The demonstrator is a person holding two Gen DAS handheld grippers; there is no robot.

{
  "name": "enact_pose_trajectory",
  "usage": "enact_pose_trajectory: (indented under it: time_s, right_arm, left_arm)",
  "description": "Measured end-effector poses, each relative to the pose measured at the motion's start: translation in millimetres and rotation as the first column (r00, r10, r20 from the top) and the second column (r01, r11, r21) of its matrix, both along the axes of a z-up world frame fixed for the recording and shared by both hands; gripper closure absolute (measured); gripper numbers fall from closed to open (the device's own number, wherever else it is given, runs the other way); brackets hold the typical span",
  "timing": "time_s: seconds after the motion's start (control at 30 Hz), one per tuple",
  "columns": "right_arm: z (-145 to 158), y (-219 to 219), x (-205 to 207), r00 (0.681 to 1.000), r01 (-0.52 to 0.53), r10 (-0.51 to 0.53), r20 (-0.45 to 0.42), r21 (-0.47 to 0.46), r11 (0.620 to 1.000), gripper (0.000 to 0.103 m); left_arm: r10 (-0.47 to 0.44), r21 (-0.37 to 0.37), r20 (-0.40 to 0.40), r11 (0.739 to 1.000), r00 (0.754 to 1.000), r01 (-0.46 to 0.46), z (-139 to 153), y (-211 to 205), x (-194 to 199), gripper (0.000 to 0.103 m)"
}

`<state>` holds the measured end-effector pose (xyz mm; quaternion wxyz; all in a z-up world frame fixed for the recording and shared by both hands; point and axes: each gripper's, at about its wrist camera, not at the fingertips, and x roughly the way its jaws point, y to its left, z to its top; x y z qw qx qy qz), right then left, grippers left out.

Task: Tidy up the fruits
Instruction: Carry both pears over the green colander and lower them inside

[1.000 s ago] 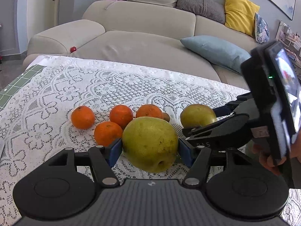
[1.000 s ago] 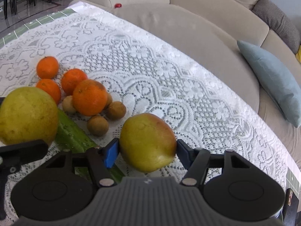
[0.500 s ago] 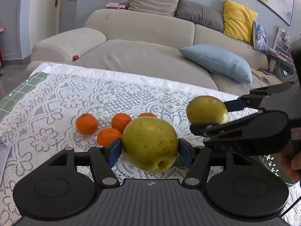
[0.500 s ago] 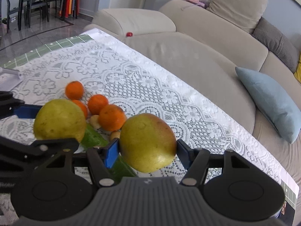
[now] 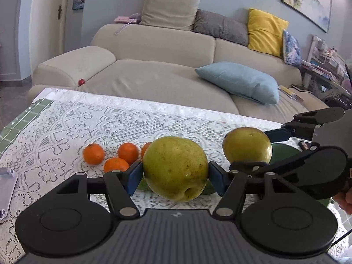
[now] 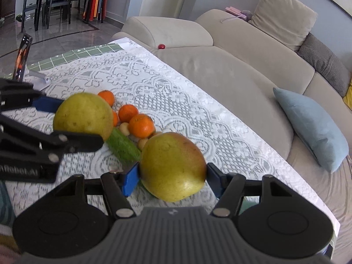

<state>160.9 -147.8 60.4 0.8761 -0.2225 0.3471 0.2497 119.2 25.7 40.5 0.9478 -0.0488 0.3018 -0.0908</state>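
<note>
At centre frame the left gripper (image 5: 175, 174) pinches a big yellow-green pear (image 5: 175, 167) across its widest part, above the lace tablecloth (image 5: 66, 127). Centre-right, the right gripper (image 6: 172, 176) clamps a blushed pear (image 6: 172, 166) likewise. Both look heavy, firm, smooth-skinned, bruisable.

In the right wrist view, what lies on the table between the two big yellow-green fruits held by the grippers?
In the right wrist view, a green cucumber lies between the left fruit and the right fruit, with small brown fruits beside it.
</note>
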Motion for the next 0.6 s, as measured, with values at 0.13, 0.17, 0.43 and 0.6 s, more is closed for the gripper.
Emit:
enact_pose_trajectory:
  time_s: [0.13,0.17,0.43,0.6]
  right_arm:
    - [7,-27,-7,1.000,0.019,-0.019,-0.018,-0.009,1.000,0.041]
    - [9,-34,-8,0.999,0.025,-0.025,-0.026,-0.010,1.000,0.041]
    - [13,-89,-5,0.993,0.061,-0.065,-0.099,-0.044,0.997,0.041]
    - [2,-116,2,0.983,0.075,-0.088,-0.160,-0.086,0.993,0.041]
  left_arm:
    - [-0.041,-0.011,0.002,0.999,0.999,0.041,11,-18,-4,0.029]
    - [-0.055,-0.018,0.000,0.998,0.998,0.055,13,-23,-4,0.029]
    - [-0.173,-0.040,-0.038,0.984,0.984,0.172,23,-71,3,0.029]
    - [-0.260,-0.054,-0.089,0.965,0.961,0.256,20,-102,14,0.029]
